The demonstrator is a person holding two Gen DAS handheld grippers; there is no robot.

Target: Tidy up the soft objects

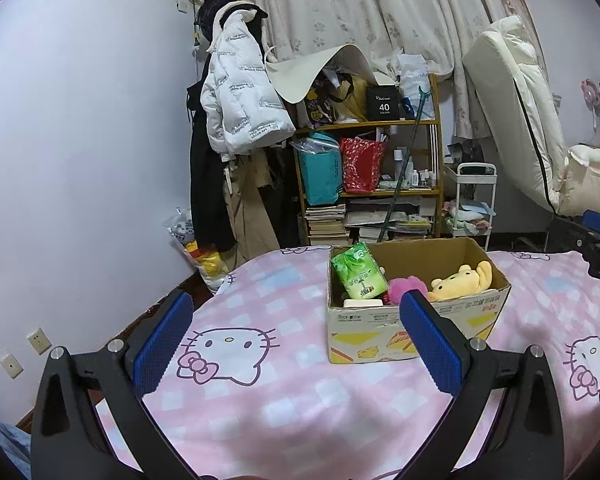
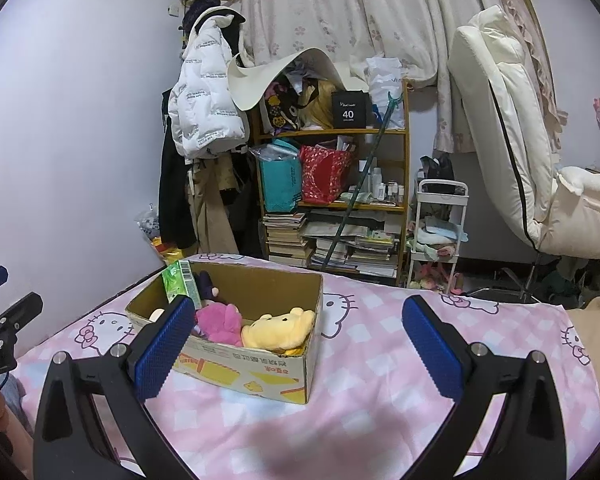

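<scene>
Both of your grippers hang empty above the pink checked cat-print blanket (image 1: 284, 392) on the bed. The left gripper (image 1: 296, 338) has its jaws spread wide with nothing between them, and the right gripper (image 2: 298, 340) is spread just as wide.

The soft things already sit in the open brown cardboard box (image 1: 380, 324), which lies right of centre in the left wrist view and left of centre in the right wrist view. Inside it you have a yellow plush bear (image 1: 462, 280) at the right end, a pink fuzzy plush toy (image 1: 404, 286) in the middle, and a green plastic-wrapped tissue pack (image 1: 358, 272) standing tilted against the left wall, its top poking above the rim. A dark purple plush (image 2: 206, 282) shows behind the pink one in the right wrist view only.

I see no loose soft item on the blanket, so the sorting looks nearly finished.

The risks from here:
- The tissue pack leans; brush it with a finger and it may tip out over the wall.
- The box rests on soft bedding, so pressing on a wall could tilt it or slide it.
- If you reach in, the wide jaws may snag two toys at once.
</scene>
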